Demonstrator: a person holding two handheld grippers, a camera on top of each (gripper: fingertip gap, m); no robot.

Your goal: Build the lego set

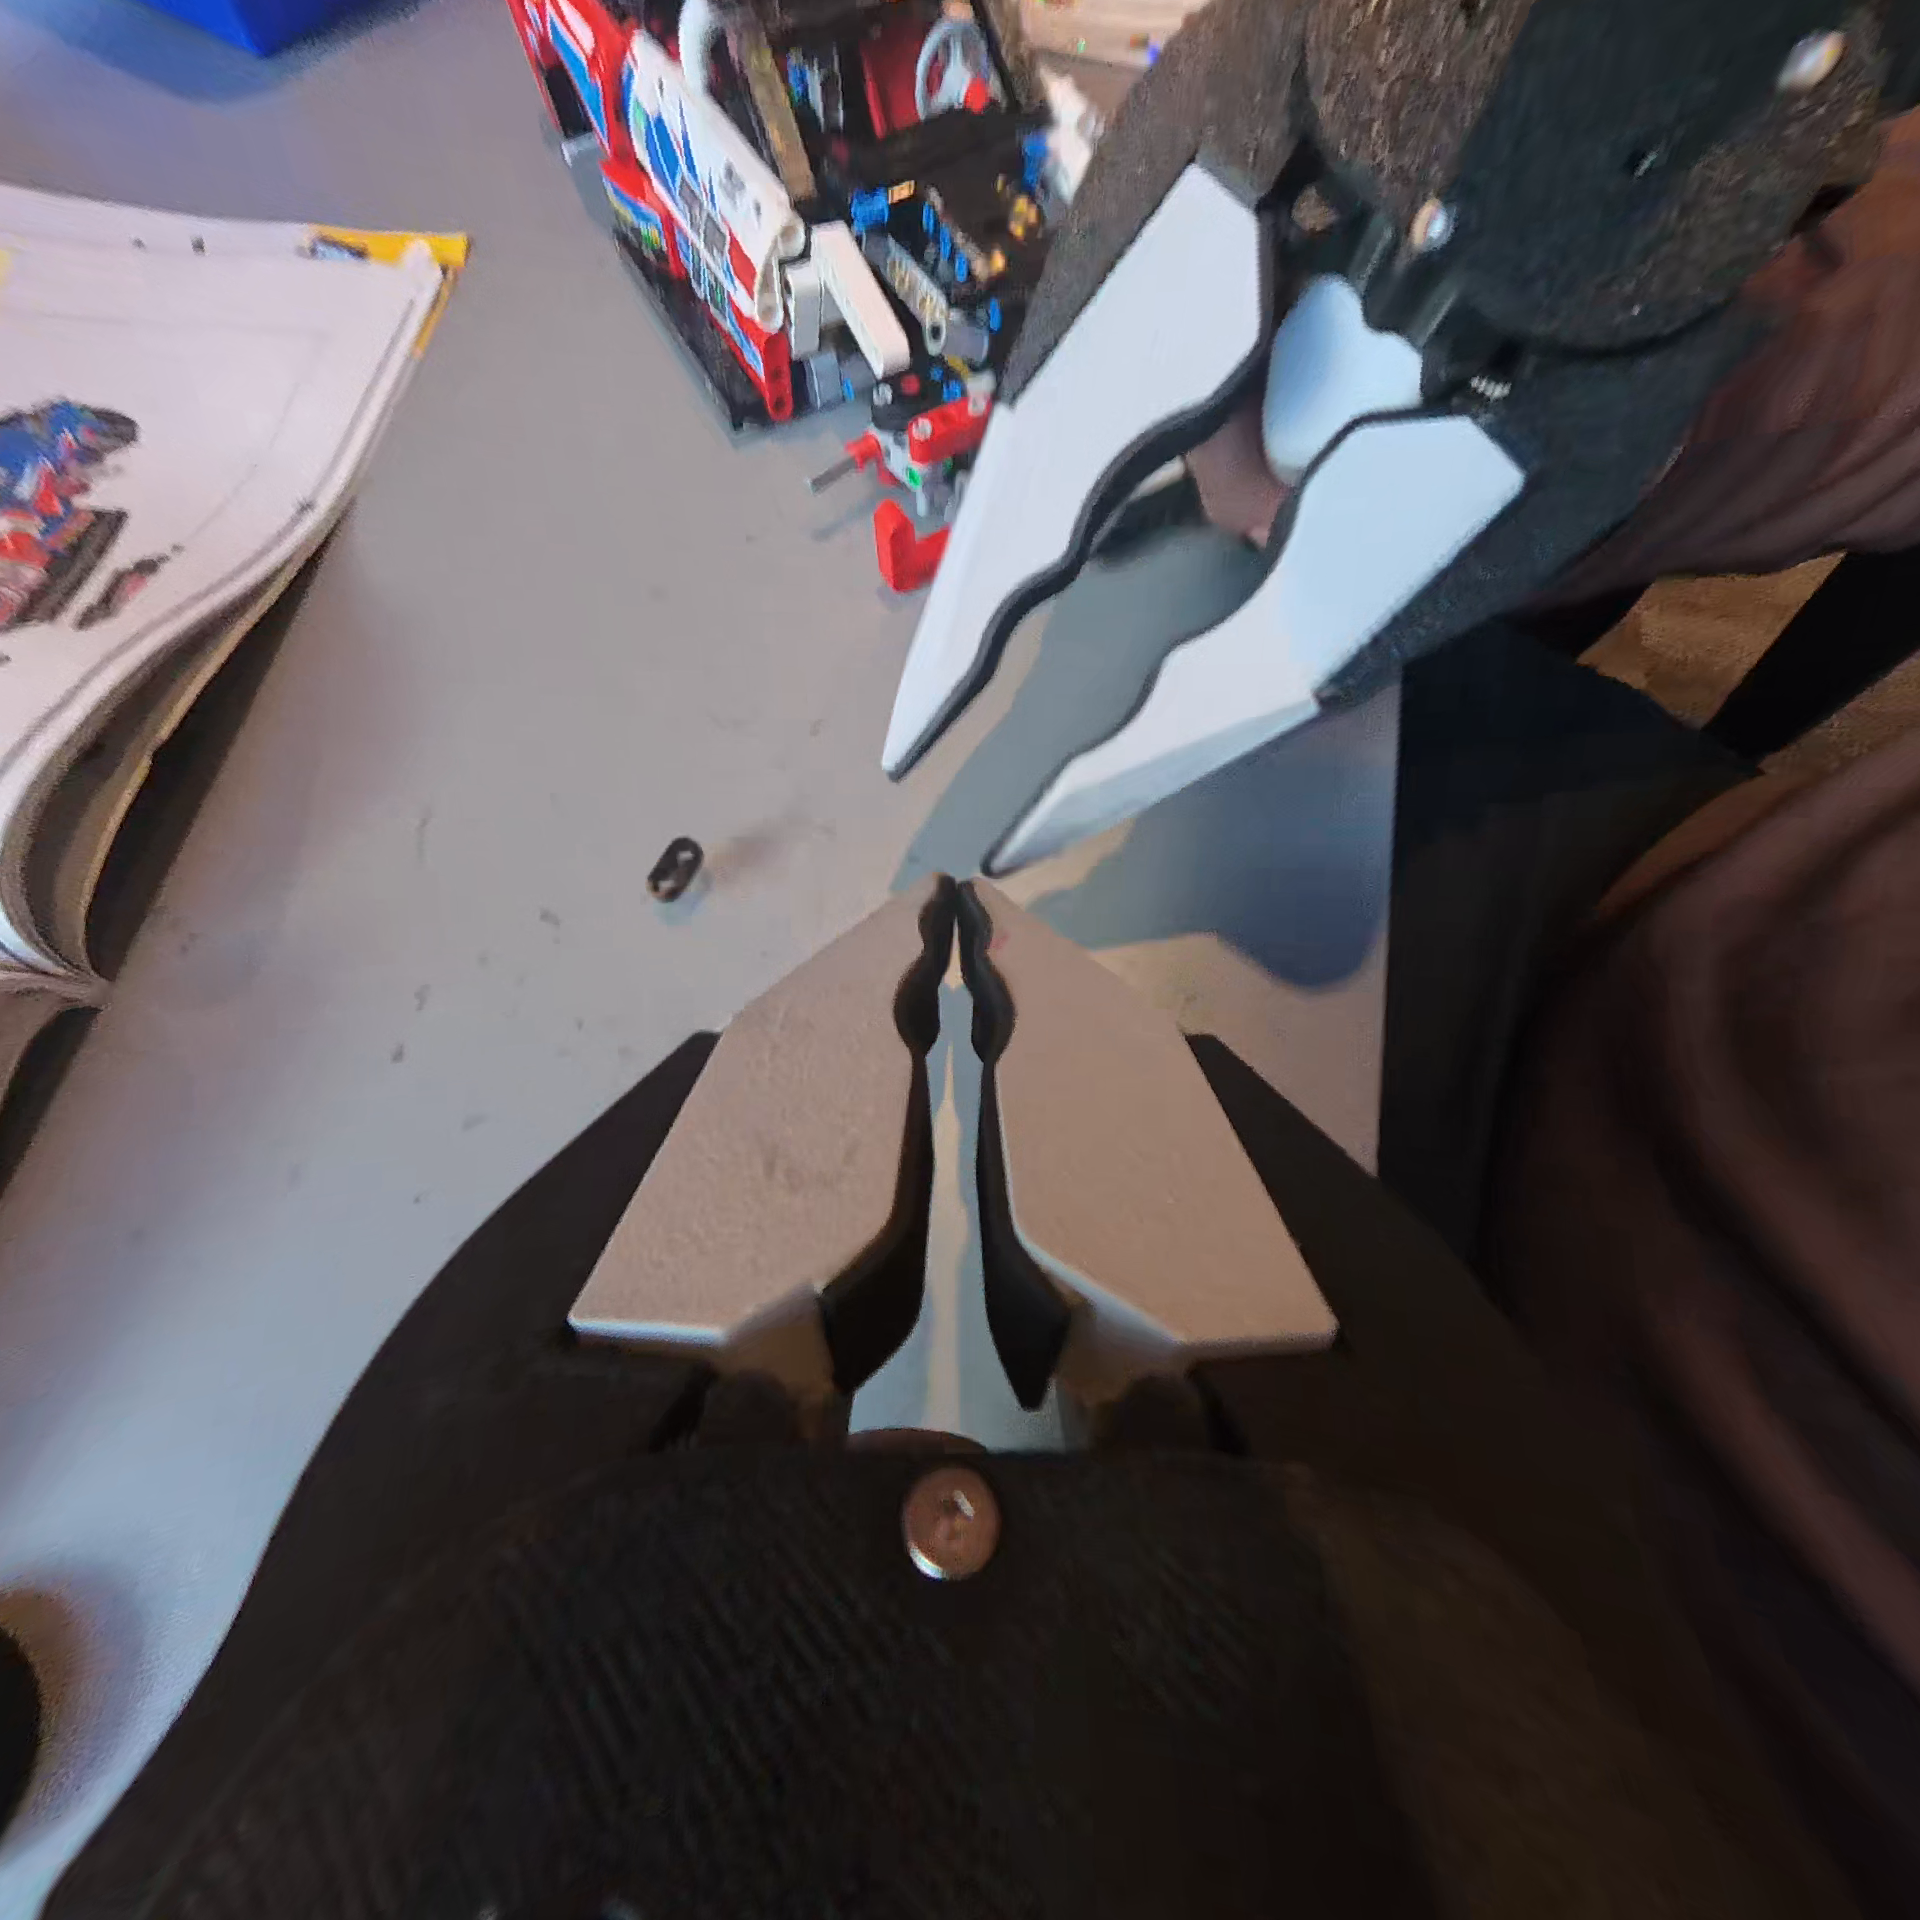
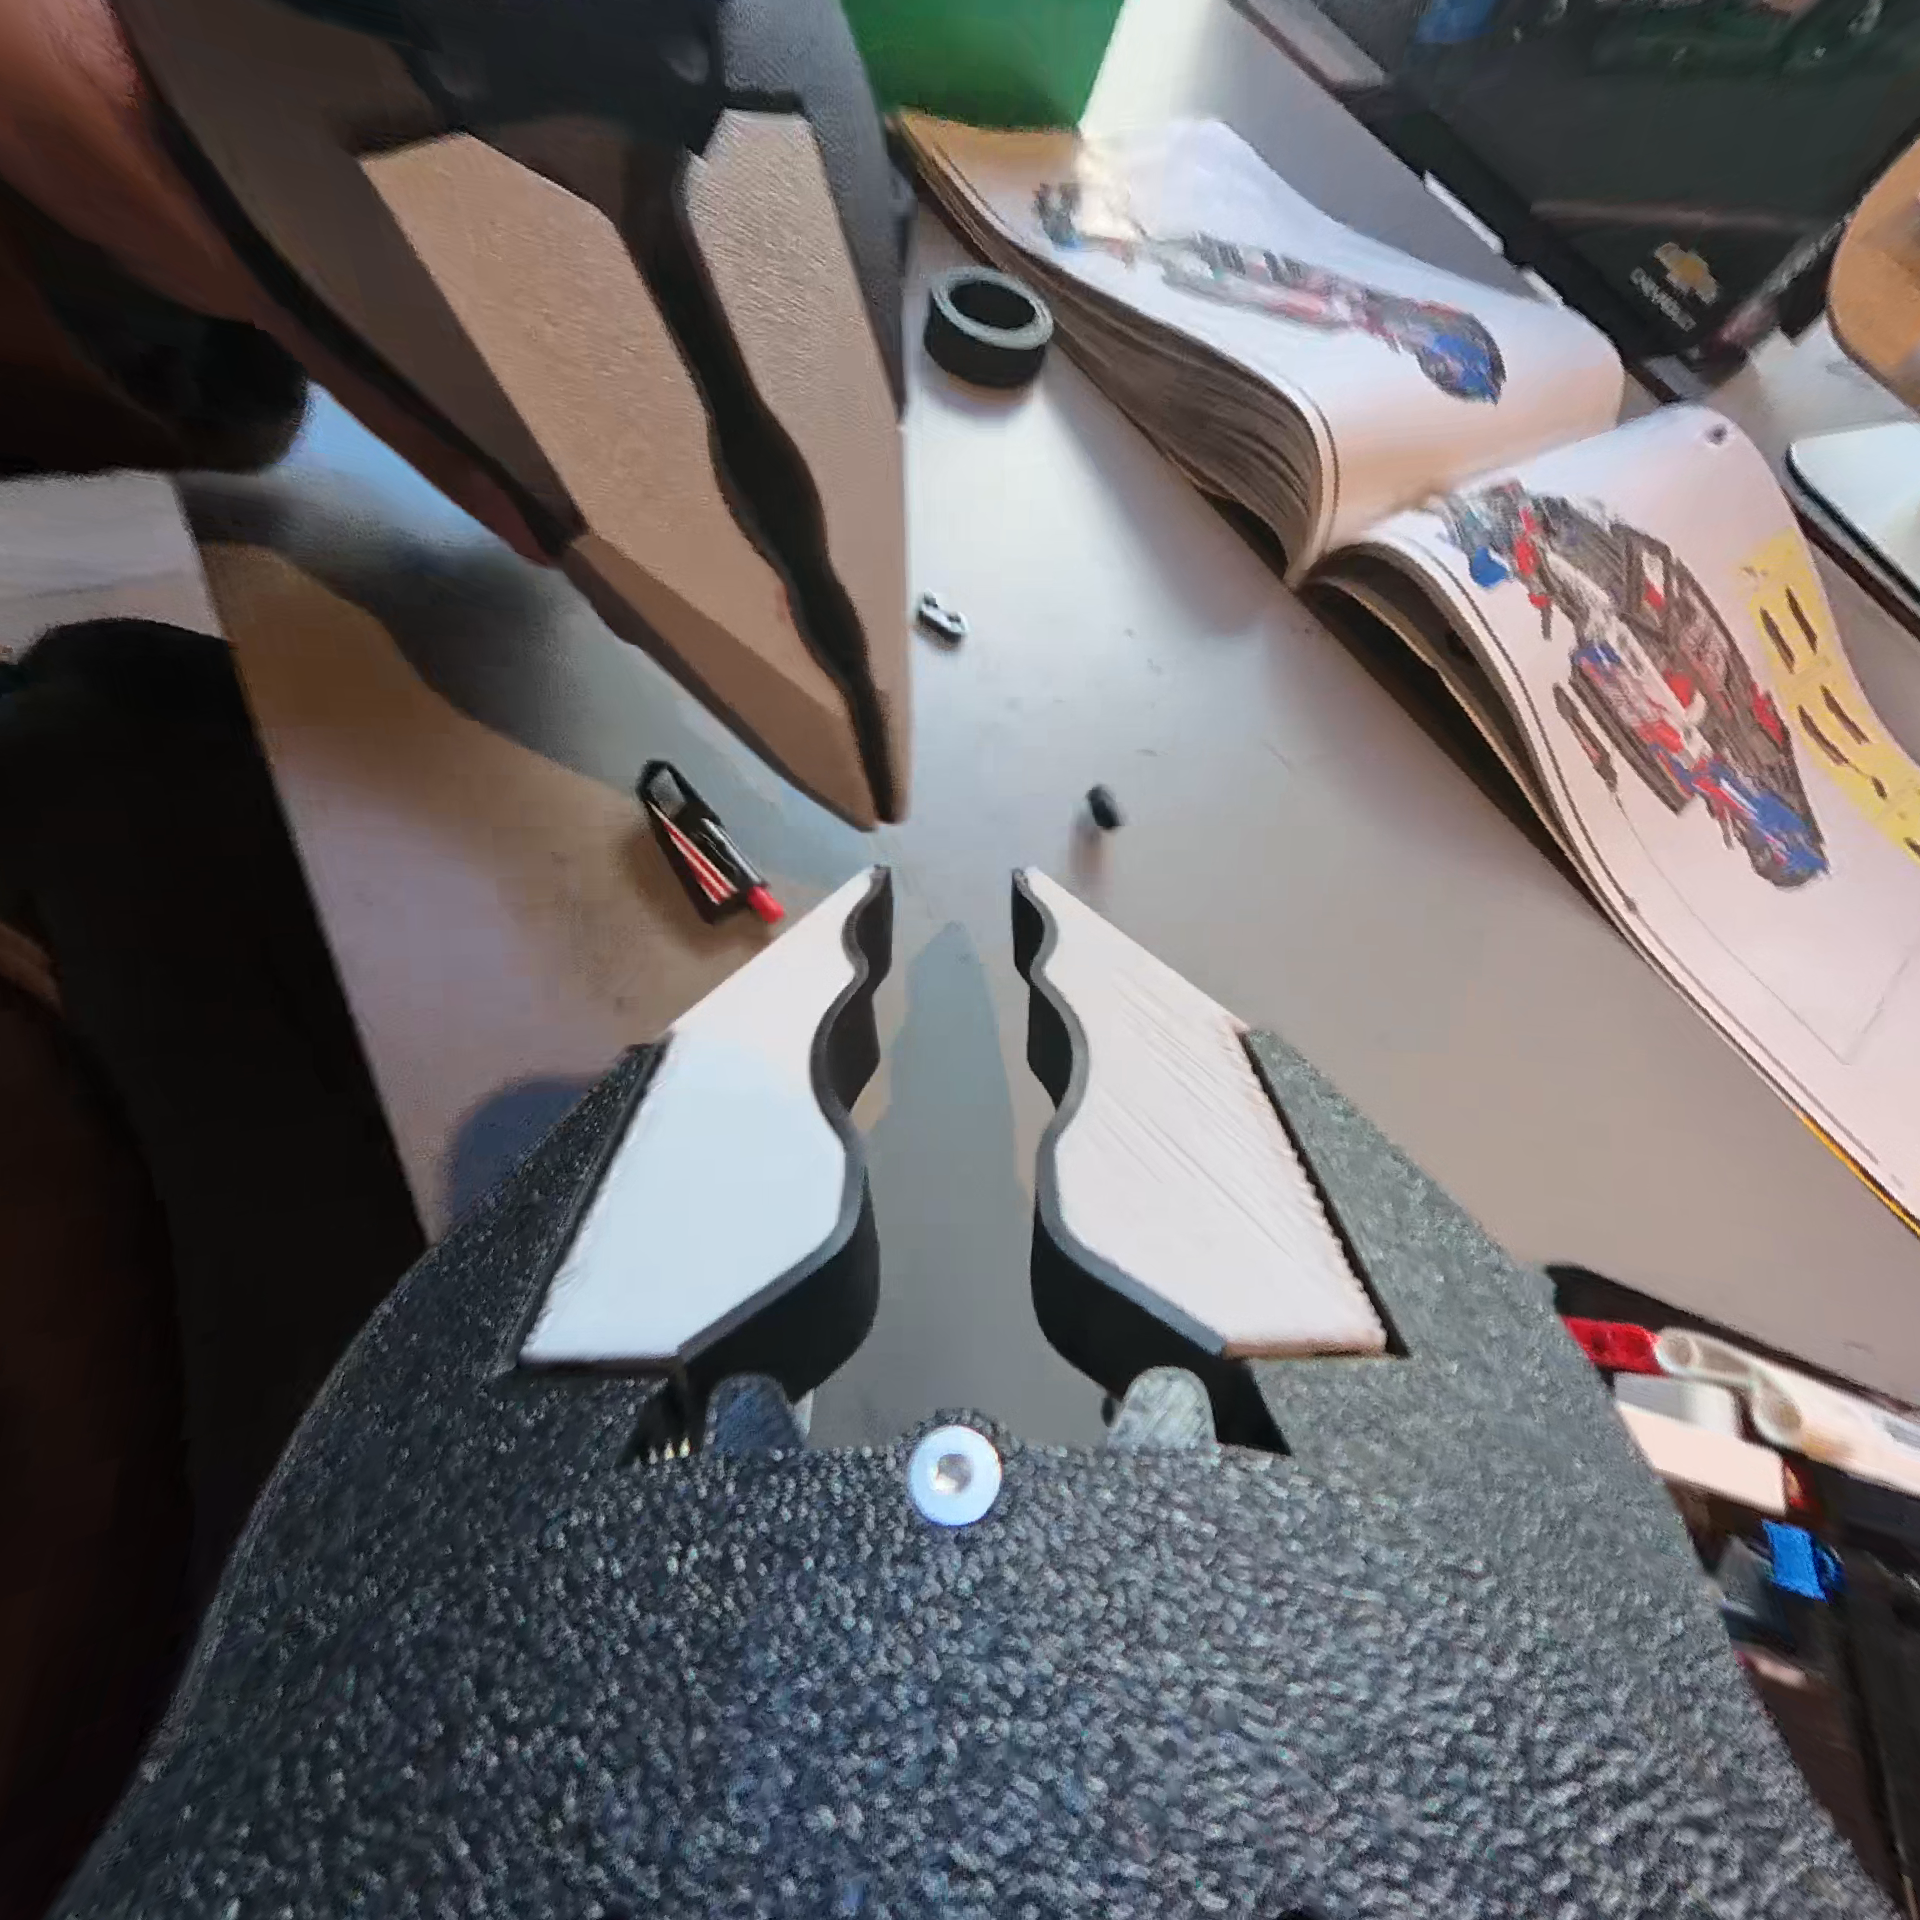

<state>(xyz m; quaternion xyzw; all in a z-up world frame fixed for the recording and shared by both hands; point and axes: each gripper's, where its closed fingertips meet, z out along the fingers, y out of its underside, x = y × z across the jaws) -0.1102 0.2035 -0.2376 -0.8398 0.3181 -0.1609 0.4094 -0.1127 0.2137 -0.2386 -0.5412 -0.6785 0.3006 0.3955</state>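
Note:
The partly built red, white and black lego model (image 1: 769, 208) stands at the back of the grey table (image 1: 520, 675); its edge also shows in the right wrist view (image 2: 1714, 1392). My left gripper (image 1: 954, 896) is shut, and I see nothing between its tips. It shows in the right wrist view (image 2: 883, 816), coming down from the upper left. My right gripper (image 2: 953, 878) is open and empty, its tips almost meeting the left gripper's tips just above the table; it also shows in the left wrist view (image 1: 940, 821). A small black piece (image 2: 1103, 805) lies close by, also in the left wrist view (image 1: 675, 868).
An open instruction book (image 2: 1455, 499) lies along one side, also in the left wrist view (image 1: 177, 499). A black tyre (image 2: 987, 327), a small grey piece (image 2: 942, 615) and a black-and-red part (image 2: 707, 842) lie on the table. Loose red parts (image 1: 914, 488) sit by the model. A green box (image 2: 977, 52) stands behind.

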